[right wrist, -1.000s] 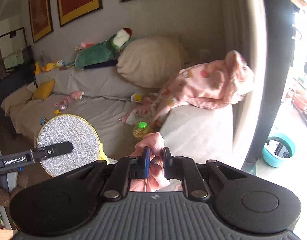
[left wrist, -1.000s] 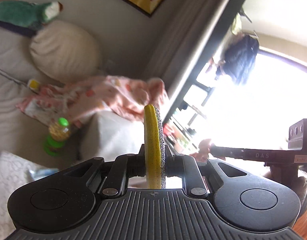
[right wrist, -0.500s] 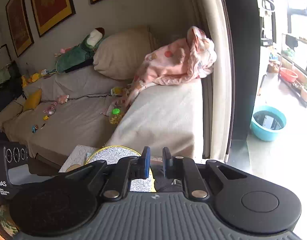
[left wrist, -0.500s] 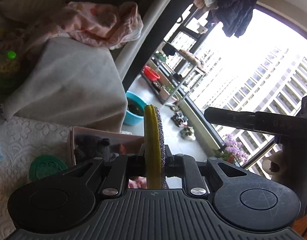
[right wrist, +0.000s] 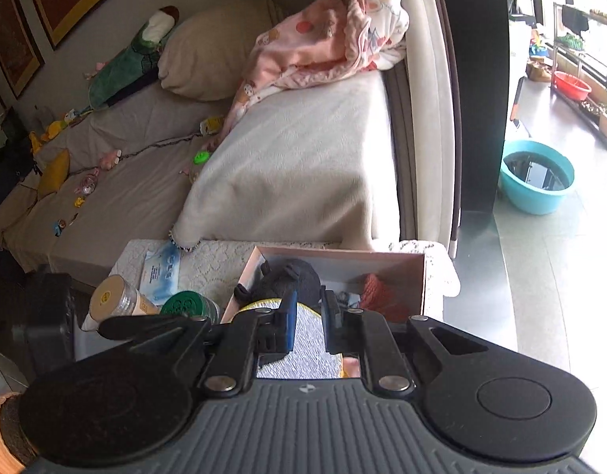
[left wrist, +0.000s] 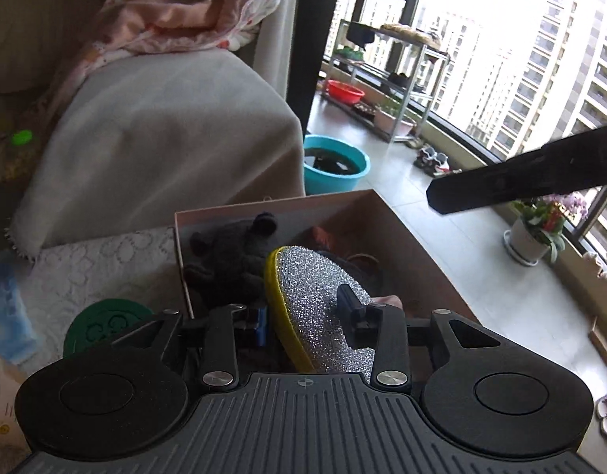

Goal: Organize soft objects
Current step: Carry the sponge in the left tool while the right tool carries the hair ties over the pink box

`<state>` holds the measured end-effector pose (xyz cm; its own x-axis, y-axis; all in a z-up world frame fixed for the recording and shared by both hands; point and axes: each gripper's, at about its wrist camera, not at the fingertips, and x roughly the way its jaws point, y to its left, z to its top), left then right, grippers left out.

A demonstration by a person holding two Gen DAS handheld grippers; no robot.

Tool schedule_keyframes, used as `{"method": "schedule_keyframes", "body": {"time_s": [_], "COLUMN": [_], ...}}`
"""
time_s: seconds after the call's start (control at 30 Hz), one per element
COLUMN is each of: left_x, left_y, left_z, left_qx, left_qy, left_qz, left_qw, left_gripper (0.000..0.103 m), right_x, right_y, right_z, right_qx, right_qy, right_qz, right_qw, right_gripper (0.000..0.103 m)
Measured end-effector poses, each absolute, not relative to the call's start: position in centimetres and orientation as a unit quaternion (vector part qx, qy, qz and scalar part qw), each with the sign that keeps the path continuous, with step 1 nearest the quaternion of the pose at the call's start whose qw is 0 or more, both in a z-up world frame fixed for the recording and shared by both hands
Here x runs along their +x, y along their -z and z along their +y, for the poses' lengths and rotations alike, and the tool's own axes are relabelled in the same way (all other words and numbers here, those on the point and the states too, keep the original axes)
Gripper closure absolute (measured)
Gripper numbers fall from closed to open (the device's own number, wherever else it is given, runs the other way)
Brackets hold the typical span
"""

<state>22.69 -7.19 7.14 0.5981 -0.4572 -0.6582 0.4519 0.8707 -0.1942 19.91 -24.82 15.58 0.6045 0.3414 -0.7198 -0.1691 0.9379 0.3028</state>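
Left wrist: sponge [left wrist: 319, 308] hides much of box [left wrist: 402, 237].

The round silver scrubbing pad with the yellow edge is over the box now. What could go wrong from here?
1. The left hand-held gripper has its jaws opening, and the round silver scrubbing pad with the yellow edge leans tilted between them; it may drop on its edge.
2. The dark grey plush toy fills the near corner of the pale pink cardboard box, so the pad could rest on it, not flat.
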Motion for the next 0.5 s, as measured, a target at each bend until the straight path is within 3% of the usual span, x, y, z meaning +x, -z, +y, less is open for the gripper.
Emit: {"method": "schedule_keyframes", "body": {"time_s": [0.27, 0.4, 0.5], "left_x": [23.3, 23.2, 21.8], "left_y": [-9.3, -9.2, -9.8], "left_z": [-3.3, -2.6, -3.6], "left_qx": [-0.061, -0.072, -0.016], "left_qy": [0.243, 0.255, 0.232], "left_qz": [0.353, 0.361, 0.341], "left_qw": [0.901, 0.894, 0.911], "left_gripper": [0.067, 0.067, 0.067], "right_x": [22.2, 22.4, 22.1], "right_y": [-9.8, -10.9, -12.2], "right_z": [-21.5, -20.8, -21.2], "right_qx": [0.103, 0.089, 0.091], "right_qy": [-0.139, -0.129, -0.13], "right_qz": [0.488, 0.474, 0.453], "right_qw": [0.855, 0.866, 0.877], "right_gripper": [0.089, 0.089, 0.082]}}
